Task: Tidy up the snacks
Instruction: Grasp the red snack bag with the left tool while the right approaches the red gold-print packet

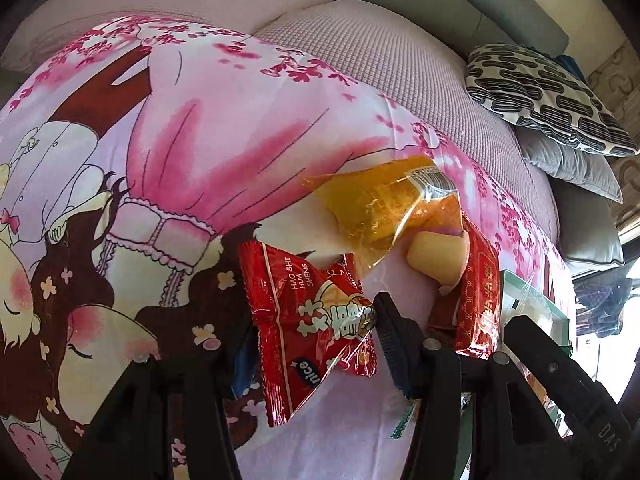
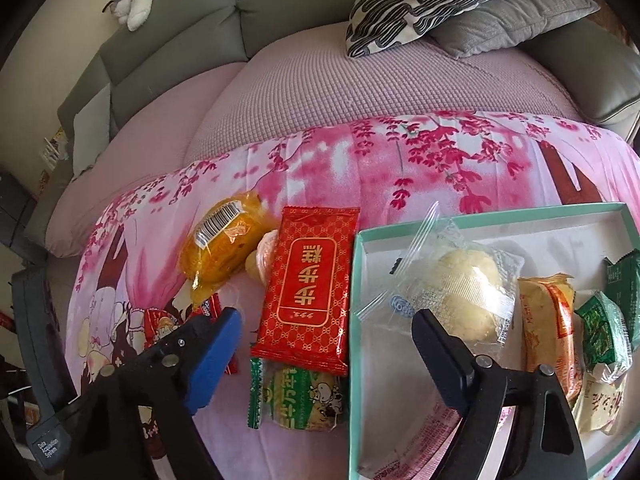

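While my left tongs (image 1: 312, 332) pinch the light, crinkly, slippery red snack packet (image 1: 308, 320) by its middle over the pink blanket (image 1: 224, 152), my right tongs (image 2: 326, 332) gape empty above the teal box (image 2: 354, 280).

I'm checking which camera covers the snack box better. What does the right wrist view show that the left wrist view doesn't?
Only the right wrist view: the inside of the mint-rimmed box with a clear-bagged pastry and green packets, plus a green snack packet on the blanket. Only the left wrist view: the left gripper shut on a small red snack packet, seen close. Both: the flat red packet, the yellow bag and the pink blanket.
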{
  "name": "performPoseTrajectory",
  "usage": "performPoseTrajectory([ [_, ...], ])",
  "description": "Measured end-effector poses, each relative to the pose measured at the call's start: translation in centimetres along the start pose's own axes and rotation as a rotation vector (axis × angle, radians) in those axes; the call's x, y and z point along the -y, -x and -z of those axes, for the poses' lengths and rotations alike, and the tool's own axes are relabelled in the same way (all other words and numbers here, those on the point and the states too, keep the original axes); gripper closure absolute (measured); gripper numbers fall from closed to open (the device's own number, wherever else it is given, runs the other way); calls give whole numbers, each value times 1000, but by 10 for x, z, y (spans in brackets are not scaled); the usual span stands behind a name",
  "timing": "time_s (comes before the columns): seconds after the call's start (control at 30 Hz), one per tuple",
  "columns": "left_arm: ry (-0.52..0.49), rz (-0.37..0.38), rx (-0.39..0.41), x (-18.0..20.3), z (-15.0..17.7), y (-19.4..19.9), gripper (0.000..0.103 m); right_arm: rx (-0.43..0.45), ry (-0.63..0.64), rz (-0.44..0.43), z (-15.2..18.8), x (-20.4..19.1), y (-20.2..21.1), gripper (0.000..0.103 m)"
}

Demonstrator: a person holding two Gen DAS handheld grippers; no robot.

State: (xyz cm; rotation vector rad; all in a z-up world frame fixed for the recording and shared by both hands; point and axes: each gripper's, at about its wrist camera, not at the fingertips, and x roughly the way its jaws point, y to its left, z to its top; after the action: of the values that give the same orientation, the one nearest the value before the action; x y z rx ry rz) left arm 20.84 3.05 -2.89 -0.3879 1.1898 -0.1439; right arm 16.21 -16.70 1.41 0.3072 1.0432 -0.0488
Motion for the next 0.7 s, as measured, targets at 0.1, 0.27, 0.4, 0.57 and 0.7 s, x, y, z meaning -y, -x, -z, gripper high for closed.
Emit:
performPoseTrajectory([
  [0.1,15,-13,5,-9,-2,4,47,-24,28,13,-2,-9,-4,22],
  [0.27,41,-9,6,-18,-5,8,47,-69,45,24,-5,-17,-12,26],
  [0.4,58,-1,6,-24,-6,10,47,-91,57,27,-7,-20,-17,32],
  [0.57,68,12,2,-27,-5,11,47,-115,74,50,-7,-28,-22,34],
  [0.7,78,22,-1,-30,-5,13,47,-123,78,71,-8,-28,-25,34],
])
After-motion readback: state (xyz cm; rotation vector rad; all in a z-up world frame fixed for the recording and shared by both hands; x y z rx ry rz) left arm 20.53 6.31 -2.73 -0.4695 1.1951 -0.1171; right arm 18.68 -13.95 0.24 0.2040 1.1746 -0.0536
